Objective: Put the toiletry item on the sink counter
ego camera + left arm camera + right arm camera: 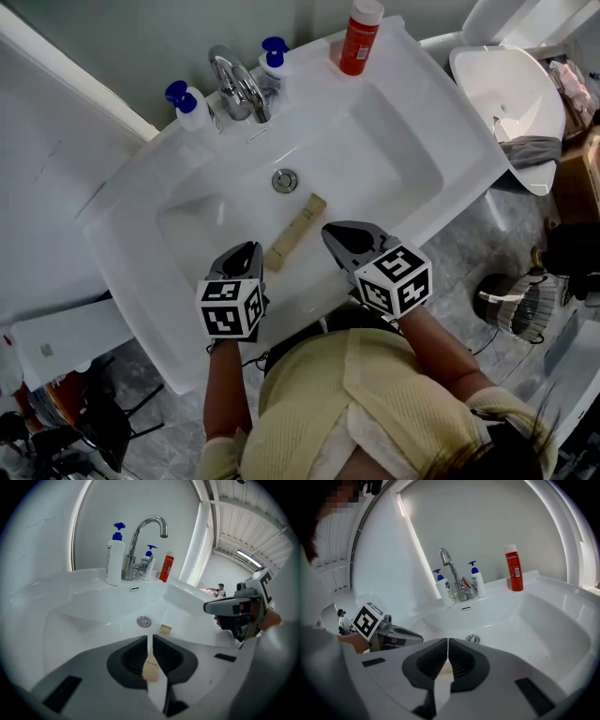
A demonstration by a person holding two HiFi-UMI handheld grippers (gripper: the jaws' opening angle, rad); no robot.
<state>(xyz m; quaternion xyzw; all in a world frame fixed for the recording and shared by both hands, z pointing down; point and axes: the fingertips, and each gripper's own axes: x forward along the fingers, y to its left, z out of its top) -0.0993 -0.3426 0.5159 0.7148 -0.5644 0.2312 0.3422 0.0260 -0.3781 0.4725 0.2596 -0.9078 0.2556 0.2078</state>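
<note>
Tan tube (295,232) is down in the basin (394,159), lying diagonally: far end toward the drain (285,180), near end at the left hand-held gripper (251,251). The left gripper view shows that hand-held gripper (150,640) closed to a narrow gap, with the tube (151,666) pinched between the pads, so it has a grip on the near end only. From the head view he cannot tell whether the far end is touching the porcelain. The right hand-held gripper (336,232) sits just right of the tube, jaws together with nothing between them (its own view (446,641) shows only a thin slit). The tube looks light and soft-walled, probably part empty. It should squash under the pads rather than slip, but an end grip lets it droop and swing. A firmer hold would be mid-body across the flat faces, or near the stiffer end, clear of any cap that could pop. There is little risk of breakage, mostly of it slipping out if it is wet. Target is the worktop (417,66) around the basin. The far edge already holds the faucet (239,89), two pump bottles (190,108) and a red bottle (359,37), so the bare stretch on the right rim looks like the easiest place to put it. The step in hand reads as lift-out, and the placing is not yet done.
</note>
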